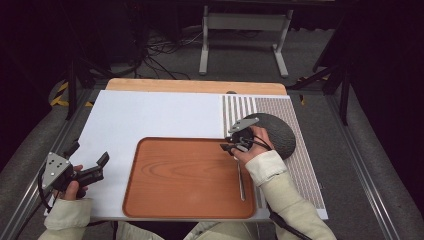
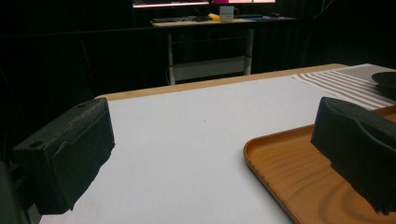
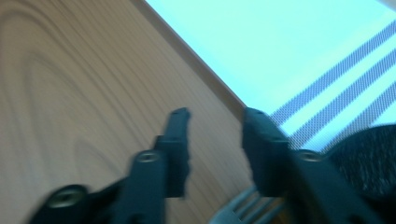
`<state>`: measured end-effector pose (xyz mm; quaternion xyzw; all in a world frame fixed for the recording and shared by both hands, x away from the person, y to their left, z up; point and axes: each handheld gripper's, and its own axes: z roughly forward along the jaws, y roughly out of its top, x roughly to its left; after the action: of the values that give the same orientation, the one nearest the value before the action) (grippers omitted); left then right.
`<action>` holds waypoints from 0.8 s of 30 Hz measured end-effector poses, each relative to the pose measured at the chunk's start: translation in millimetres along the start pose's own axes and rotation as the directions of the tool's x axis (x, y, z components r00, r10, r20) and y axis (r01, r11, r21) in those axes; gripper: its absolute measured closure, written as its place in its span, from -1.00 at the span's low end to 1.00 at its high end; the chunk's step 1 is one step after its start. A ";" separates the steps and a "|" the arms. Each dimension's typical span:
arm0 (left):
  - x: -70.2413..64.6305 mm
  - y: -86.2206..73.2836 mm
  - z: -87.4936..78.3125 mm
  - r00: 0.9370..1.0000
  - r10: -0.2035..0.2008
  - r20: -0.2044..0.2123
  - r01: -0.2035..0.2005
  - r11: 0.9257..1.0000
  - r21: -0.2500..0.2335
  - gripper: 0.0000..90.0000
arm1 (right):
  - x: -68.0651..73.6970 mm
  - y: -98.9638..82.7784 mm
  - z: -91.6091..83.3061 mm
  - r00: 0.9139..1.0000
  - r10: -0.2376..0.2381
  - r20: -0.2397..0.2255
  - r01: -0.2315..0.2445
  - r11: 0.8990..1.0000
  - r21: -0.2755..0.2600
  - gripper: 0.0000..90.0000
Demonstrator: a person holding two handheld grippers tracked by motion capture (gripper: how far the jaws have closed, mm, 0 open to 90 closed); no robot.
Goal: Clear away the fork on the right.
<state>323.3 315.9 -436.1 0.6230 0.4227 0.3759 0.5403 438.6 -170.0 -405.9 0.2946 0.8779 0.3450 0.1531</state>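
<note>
High view: dark bowl [image 1: 276, 134] beside fork [image 1: 241, 181] on tray [image 1: 170, 185].

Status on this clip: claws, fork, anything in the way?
Left claw open, idle beside tray. Right claw open above fork, which lies on the tray. Nothing in the way.

The high view looks forward and down from above the person's side onto the whole bench [image 1: 150, 115], with the brown wooden tray [image 1: 190, 175] in the near middle. The left tool's camera sits low, near the white bench surface, and faces far and to the right, level. The right tool's camera looks closely down at the tray's right rim [image 3: 205, 84]. All three views share this tray [image 2: 299, 182] and the striped mat [image 3: 327, 88].
</note>
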 end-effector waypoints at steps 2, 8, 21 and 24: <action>0.2 -0.1 0.1 1.000 -0.003 -0.001 0.003 1.000 -0.001 -1.00 | 0.6 0.7 -1.0 1.000 0.000 -0.005 0.000 1.000 -0.007 0.15; -0.3 0.4 -0.3 1.000 -0.001 -0.002 0.001 1.000 -0.002 -1.00 | 2.6 3.5 -14.5 1.000 -0.024 -0.018 0.022 0.994 -0.112 -0.50; -0.2 0.3 -0.4 1.000 -0.002 -0.002 0.002 1.000 0.001 -1.00 | -3.2 -15.4 -64.4 0.999 -0.043 0.014 0.045 0.951 -0.305 -0.68; -0.3 0.3 -0.3 1.000 -0.001 -0.002 0.001 1.000 0.001 -1.00 | -6.6 -26.8 -75.0 1.000 -0.019 0.022 0.025 0.934 -0.356 -0.68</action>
<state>322.9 315.7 -435.8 0.6226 0.4239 0.3760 0.5397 397.3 -228.6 -370.4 0.2553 0.8027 0.4939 0.2156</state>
